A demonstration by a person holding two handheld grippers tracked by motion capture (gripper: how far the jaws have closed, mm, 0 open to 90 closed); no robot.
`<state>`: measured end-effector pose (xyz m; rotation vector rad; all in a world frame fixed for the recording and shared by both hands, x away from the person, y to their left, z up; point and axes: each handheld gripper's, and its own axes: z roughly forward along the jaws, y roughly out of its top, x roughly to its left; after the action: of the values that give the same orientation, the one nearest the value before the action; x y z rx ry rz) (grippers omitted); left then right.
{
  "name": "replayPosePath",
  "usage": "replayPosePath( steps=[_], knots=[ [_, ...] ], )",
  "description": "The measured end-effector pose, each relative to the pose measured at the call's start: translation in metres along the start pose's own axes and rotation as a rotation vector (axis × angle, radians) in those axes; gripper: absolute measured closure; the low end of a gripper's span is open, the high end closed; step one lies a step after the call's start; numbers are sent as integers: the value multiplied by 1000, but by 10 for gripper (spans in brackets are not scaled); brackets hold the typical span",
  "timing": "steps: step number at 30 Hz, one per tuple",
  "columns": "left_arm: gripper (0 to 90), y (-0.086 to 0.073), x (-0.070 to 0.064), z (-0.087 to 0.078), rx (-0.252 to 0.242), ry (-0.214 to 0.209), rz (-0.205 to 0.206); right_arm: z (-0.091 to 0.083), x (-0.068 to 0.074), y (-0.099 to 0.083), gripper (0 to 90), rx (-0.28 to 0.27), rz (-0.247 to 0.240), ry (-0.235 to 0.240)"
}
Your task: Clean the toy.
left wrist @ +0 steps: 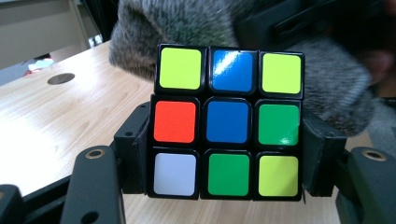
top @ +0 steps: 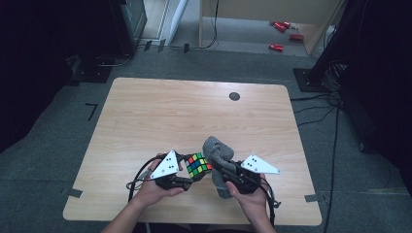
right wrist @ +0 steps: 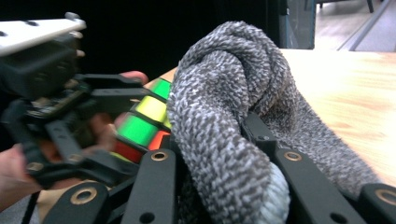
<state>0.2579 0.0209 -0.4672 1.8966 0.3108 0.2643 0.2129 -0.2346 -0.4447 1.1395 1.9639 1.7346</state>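
Overhead, a person's two hands each hold a gripper above the near edge of a light wooden table (top: 145, 111). All places below are given from the puzzle cube (top: 198, 164), a scrambled colour cube held just above the tabletop at the near middle. The left gripper (top: 187, 180), just to the left of the cube, has its two black jaws clamped on the cube's opposite sides; in the left gripper view the cube (left wrist: 228, 121) faces the camera with a blue centre tile. Just to the right of the cube, touching it, is a grey knitted cloth (top: 217, 160), bunched and draped. The right gripper (top: 224, 175) has its jaws closed on that cloth (right wrist: 224, 116). Far beyond the cube, a small dark round spot (top: 234, 96) marks the table's far side.
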Motion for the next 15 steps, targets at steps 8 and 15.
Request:
replayPosePath(
  steps=[8, 15],
  knots=[
    [346, 2, 0, -2, -10, 3, -16, 1, 6, 4, 712, -15, -28, 1],
    [346, 1, -4, 3, 22, -15, -5, 2, 18, 7, 709, -18, -50, 32]
  ],
)
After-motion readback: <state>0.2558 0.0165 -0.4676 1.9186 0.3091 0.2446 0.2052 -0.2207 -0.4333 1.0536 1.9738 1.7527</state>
